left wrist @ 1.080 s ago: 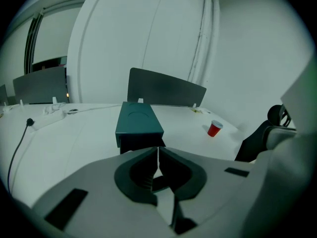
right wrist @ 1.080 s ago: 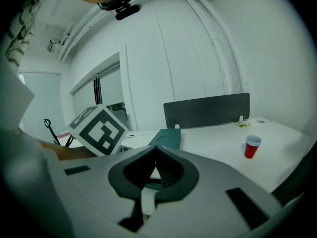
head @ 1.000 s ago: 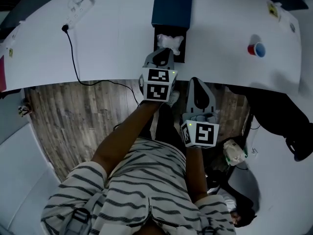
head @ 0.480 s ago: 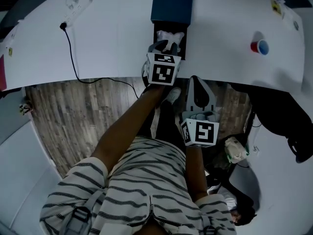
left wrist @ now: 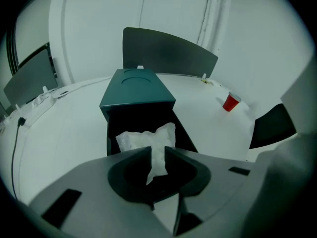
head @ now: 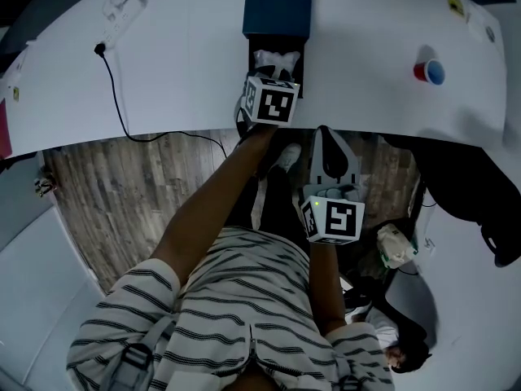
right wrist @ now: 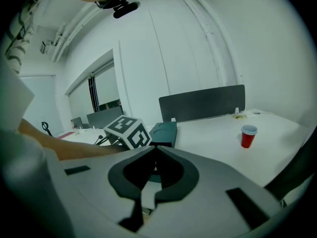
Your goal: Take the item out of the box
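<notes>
A dark blue box [head: 278, 5] lies on the white table [head: 187, 63], its open end facing the front edge. A crumpled white item [head: 275, 59] sits in that opening. My left gripper [head: 272, 84] reaches into the opening. In the left gripper view its jaws [left wrist: 158, 152] stand narrowly apart with a strip of the white item [left wrist: 143, 140] pinched between them, in front of the box [left wrist: 136, 90]. My right gripper [head: 328, 134] hangs off the table's front edge, over the floor. Its jaws [right wrist: 155, 147] are shut and hold nothing.
A red cup [head: 426, 73] stands on the table at the right, also in the left gripper view [left wrist: 230, 102] and the right gripper view [right wrist: 247, 136]. A black cable [head: 118, 80] runs down the table's left part. A dark chair [head: 456, 186] stands right of me.
My left gripper has moved forward from the table's edge into the box opening, over the white item. The right gripper has stayed where it was.
</notes>
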The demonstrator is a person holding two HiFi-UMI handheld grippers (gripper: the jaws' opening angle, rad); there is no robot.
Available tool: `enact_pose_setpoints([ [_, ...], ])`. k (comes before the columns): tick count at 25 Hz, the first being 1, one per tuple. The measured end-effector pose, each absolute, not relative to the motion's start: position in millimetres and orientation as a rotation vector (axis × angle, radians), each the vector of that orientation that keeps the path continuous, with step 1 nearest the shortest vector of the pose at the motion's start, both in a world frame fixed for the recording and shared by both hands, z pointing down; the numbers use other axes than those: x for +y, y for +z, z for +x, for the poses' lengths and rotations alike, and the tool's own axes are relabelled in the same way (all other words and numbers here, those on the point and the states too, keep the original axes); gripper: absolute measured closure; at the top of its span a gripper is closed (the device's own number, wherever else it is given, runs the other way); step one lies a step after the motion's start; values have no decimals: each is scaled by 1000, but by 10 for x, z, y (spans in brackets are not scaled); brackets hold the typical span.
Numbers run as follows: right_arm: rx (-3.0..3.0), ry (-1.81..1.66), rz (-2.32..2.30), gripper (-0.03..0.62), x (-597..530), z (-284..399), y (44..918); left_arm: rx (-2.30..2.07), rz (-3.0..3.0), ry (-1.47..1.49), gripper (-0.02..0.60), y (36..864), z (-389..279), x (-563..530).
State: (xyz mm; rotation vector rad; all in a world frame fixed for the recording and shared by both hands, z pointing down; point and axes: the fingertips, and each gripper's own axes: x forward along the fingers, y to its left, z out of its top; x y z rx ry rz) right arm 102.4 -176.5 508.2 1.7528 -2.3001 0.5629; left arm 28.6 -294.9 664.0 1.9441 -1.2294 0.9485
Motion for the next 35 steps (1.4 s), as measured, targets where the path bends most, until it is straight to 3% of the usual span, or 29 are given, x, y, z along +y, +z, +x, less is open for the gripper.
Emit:
enact_pose_setpoints([
  [7, -2275, 582, 1758, 576, -1760, 1077, 5103, -1224, 1891, 1031, 499, 6727, 278, -2951],
  [14, -2275, 574, 1754, 576, -1755, 1059, 5082, -1252, 1867, 1067, 551, 6745, 216, -2978],
  [35, -2272, 532, 1770, 576, -1651, 1025, 4907, -1266, 1951, 919, 557, 6372, 225, -2913],
])
